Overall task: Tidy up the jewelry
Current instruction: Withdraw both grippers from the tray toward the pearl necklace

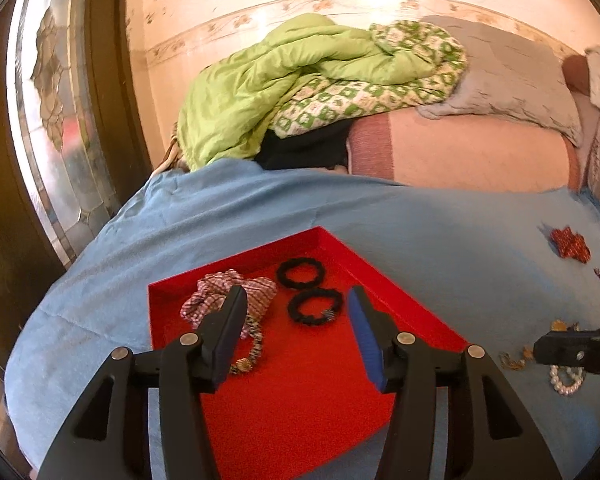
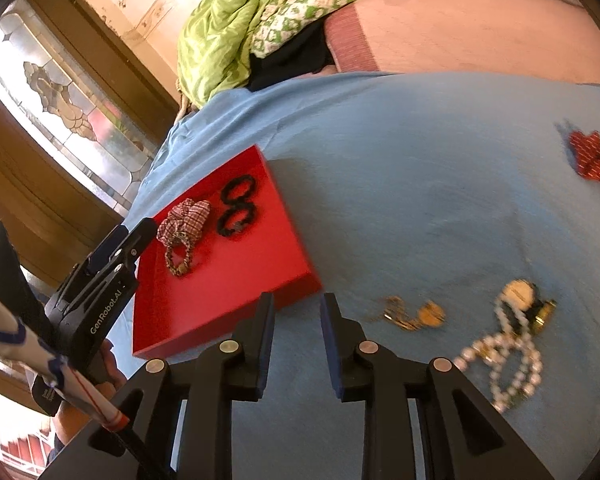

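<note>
Holding two black hair ties [image 1: 309,291], a checked scrunchie [image 1: 220,300], a beaded bracelet [image 1: 251,350]: red tray [image 1: 300,400]; both grippers apart, empty.

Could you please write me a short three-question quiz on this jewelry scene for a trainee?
1. True or false: the pearl necklace lies inside the red tray.
2. How many black hair ties are in the tray?
3. Which holds something: A) left gripper, B) right gripper, C) neither?

Key: 1. False, it lies on the blue sheet. 2. Two. 3. C, both jaws stand open and empty.
</note>
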The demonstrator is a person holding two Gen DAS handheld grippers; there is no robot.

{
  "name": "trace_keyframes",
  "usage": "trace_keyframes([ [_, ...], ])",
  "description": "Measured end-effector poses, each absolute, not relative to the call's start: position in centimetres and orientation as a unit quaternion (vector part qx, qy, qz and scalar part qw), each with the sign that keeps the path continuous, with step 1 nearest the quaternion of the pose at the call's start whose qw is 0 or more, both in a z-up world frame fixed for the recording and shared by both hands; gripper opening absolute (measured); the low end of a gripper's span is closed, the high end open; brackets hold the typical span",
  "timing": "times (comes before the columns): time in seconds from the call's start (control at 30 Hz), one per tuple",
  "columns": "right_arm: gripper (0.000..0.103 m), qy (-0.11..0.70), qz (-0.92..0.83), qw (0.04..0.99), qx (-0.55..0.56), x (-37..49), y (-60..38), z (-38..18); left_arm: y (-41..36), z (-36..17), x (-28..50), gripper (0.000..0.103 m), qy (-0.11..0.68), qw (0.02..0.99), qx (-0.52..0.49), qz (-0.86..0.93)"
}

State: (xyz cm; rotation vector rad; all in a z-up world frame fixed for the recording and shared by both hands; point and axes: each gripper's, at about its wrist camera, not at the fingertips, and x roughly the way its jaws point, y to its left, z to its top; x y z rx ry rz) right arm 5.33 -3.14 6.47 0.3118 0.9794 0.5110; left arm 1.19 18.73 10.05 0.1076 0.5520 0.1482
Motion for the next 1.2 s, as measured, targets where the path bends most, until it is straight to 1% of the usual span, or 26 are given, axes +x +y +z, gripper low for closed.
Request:
trace_keyframes([
  [0.23,0.028,0.446,0.222,0.852,0.158,3.1,-7.1,6.8,14.8,10.2,-0.6,0.054,0.264,0.96,0.083,0.053],
  [0.4,0.029,0.433,0.194,0.86,0.189,1.5,-11.9,6.6,12.2,10.0,-2.2,0.055,0.267,0.959,0.09,0.025],
  [0.6,0.031,0.423,0.139,0.865,0.229,-0.3,-18.1,4.9,9.5,8.6,-4.7,0.056,0.315,0.946,0.055,-0.055],
  [0.7,0.031,0.427,0.123,0.859,0.252,-0.4,-19.8,4.2,8.5,6.8,-6.0,0.057,0.36,0.927,0.02,-0.099],
  [0.73,0.031,0.425,0.126,0.859,0.257,-0.4,-20.1,4.2,8.4,5.9,-6.1,0.057,0.384,0.916,-0.004,-0.117],
  [0.8,0.031,0.423,0.12,0.863,0.251,-0.5,-20.4,4.3,7.9,4.7,-6.1,0.057,0.405,0.907,-0.008,-0.117],
  [0.93,0.031,0.432,0.122,0.856,0.256,-0.2,-20.5,3.6,7.1,3.5,-5.8,0.057,0.408,0.907,0.032,-0.099],
  [1.2,0.031,0.465,0.119,0.845,0.234,1.1,-19.1,1.9,7.1,2.1,-4.7,0.057,0.426,0.899,0.047,-0.097],
])
